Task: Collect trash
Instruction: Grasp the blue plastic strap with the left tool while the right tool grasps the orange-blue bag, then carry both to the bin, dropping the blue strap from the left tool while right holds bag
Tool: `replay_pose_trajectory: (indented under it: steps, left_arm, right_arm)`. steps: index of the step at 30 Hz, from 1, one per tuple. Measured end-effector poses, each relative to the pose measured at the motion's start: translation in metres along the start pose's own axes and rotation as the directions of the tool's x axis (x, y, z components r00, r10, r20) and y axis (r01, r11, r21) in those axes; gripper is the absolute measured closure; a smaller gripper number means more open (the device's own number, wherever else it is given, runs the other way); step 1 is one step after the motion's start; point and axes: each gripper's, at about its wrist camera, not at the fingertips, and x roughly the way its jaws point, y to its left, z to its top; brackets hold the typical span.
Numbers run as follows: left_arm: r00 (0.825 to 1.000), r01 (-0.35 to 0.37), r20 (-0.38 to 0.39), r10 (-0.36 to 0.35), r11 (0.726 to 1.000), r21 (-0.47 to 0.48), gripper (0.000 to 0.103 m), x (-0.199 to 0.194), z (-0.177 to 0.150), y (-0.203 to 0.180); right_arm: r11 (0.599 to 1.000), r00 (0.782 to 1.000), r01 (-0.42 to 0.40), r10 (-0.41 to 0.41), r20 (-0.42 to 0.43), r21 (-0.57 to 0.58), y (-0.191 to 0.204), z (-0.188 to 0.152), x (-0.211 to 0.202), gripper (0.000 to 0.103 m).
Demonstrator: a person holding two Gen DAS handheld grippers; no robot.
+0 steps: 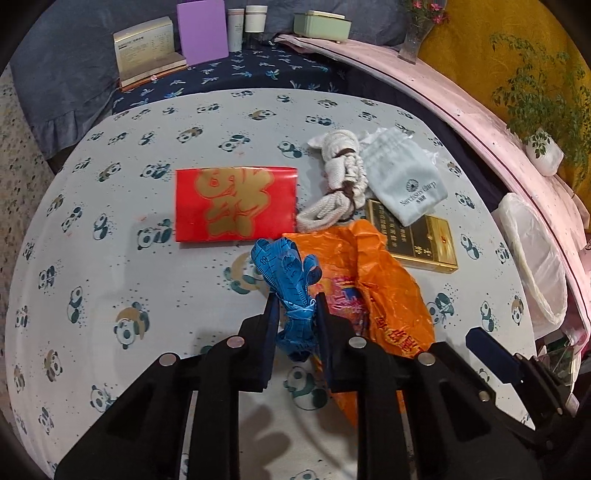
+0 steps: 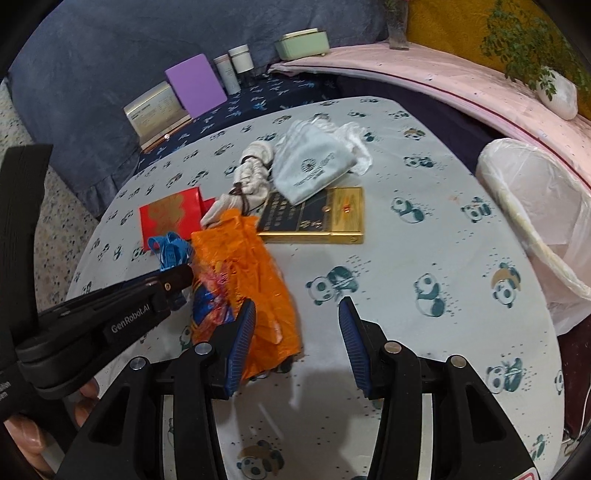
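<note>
My left gripper [image 1: 295, 299] is shut on a bundled blue measuring tape [image 1: 291, 280], held just above the panda-print table [image 1: 110, 258]. An orange plastic bag [image 1: 373, 291] lies crumpled to its right. Behind are a red envelope [image 1: 236, 203], a white rope bundle [image 1: 340, 173], a white drawstring pouch [image 1: 406, 181] and a gold box [image 1: 424, 240]. My right gripper [image 2: 297, 306] is open and empty, over the near end of the orange bag [image 2: 243, 273]. The left gripper [image 2: 173, 280] with the tape [image 2: 171, 251] shows at left in the right wrist view.
A bin lined with a white plastic bag [image 2: 535, 206] stands at the table's right edge. Behind the table are a purple box [image 1: 201, 31], jars [image 1: 255, 18], a green case [image 1: 321, 24] and a pink ledge [image 1: 461, 92] with plants.
</note>
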Motion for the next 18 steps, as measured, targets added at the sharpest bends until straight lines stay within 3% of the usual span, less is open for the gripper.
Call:
replay_pose_trajectory:
  steps: [12,13,14,18]
  left_arm:
    - [1.000,-0.026,-0.011,0.025,0.999,-0.033,0.084,0.003,-0.002,0.020]
    - [1.000,-0.025,-0.011,0.025,0.999,-0.033,0.084,0.003,-0.002,0.020]
    - [1.000,-0.025,-0.011,0.025,0.999,-0.033,0.084,0.003,-0.003,0.020]
    - [1.000,-0.021,-0.002,0.021,0.999,-0.026,0.084,-0.001,-0.003,0.016]
  right_arm:
    - [0.999,0.997,-0.033,0.032,-0.068,-0.015,0.015,-0.009,0.026,0.055]
    - [0.999,0.997,-0.033,0.032,-0.071,-0.018,0.015,-0.010,0.027,0.060]
    - [0.999,0.997,-0.036,0.035,-0.071,-0.019,0.015,-0.010,0.026,0.073]
    - [0.998,0.997,-0.051,0.049,-0.052,-0.028,0.015,-0.008,0.020,0.085]
